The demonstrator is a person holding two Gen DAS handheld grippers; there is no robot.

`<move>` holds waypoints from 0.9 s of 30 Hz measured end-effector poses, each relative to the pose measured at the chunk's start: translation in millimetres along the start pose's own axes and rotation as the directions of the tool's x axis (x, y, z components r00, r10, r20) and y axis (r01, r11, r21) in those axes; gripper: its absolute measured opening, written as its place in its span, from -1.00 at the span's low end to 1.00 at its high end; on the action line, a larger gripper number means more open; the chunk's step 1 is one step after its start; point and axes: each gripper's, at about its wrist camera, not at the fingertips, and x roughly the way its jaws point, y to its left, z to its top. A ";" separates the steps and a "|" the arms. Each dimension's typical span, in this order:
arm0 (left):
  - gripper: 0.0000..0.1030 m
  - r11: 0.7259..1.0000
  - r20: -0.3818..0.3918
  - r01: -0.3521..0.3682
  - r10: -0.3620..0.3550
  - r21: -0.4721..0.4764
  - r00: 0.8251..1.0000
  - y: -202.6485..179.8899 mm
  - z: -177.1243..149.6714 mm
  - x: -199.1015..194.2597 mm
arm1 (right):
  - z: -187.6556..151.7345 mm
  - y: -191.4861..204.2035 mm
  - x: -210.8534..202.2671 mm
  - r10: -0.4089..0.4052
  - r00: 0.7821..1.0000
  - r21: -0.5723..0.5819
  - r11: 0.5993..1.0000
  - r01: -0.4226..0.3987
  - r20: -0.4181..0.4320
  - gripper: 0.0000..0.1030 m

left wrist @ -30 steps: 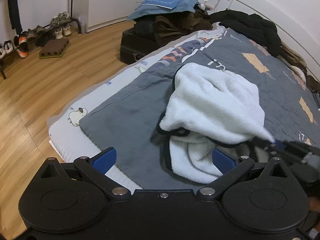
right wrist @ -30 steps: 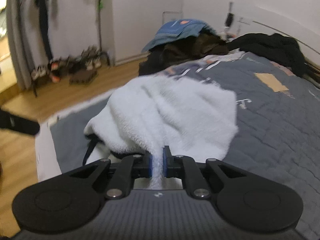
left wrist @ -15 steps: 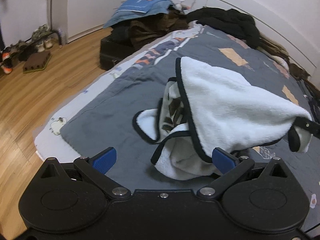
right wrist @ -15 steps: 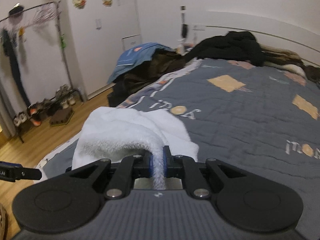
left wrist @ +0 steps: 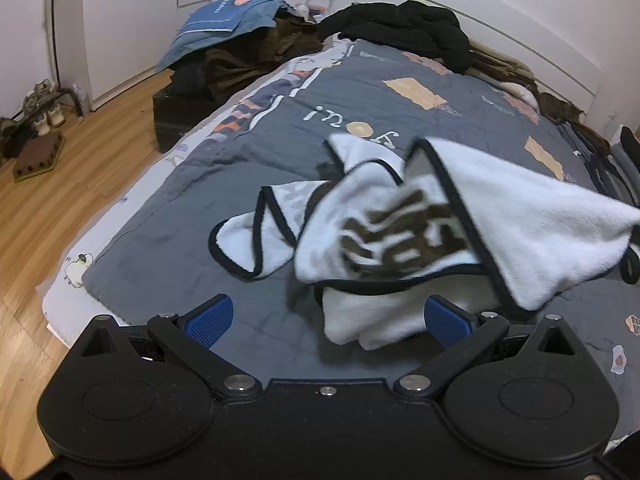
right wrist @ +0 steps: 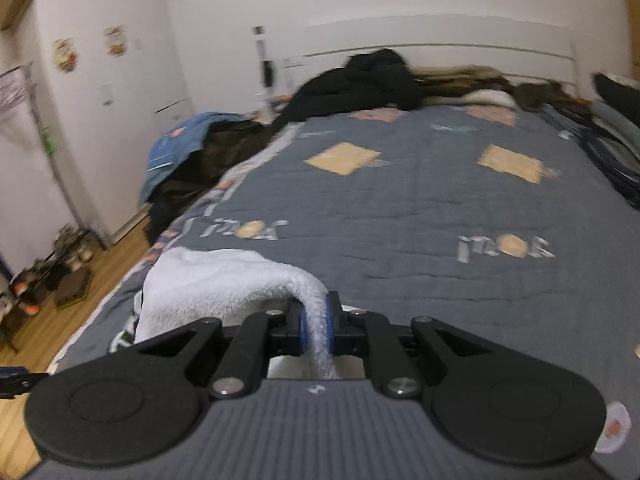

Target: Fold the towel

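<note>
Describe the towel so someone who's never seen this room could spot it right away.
Look at the big bed with the grey quilt. Near its foot lies the towel, one end pinched in the right tongs. Unlike the dark clothes by the headboard, it is fluffy white with black trim.

Dim indoor light, motion blur, fisheye

towel (left wrist: 520,220) on bed (left wrist: 360,92), clothes pile (left wrist: 404,28) behind, shoe rack (left wrist: 40,100) far left
</note>
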 end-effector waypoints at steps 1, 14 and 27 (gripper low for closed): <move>1.00 1.000 0.000 0.002 -0.002 0.005 1.000 -2.0 -0.5 0.1 | -2.4 -10.6 -0.5 -0.022 1.000 0.018 1.000 0.022 -0.007 -0.82; 1.00 0.993 0.047 -0.044 0.039 0.108 0.998 -29.2 -9.3 1.3 | -44.1 -58.8 -4.6 -0.133 0.990 0.041 0.990 0.135 -0.043 -0.72; 1.00 0.991 0.052 -0.075 0.069 0.107 0.996 -33.8 -2.5 8.0 | -51.2 -45.3 -20.9 -0.115 0.993 -0.003 0.993 0.115 0.017 0.31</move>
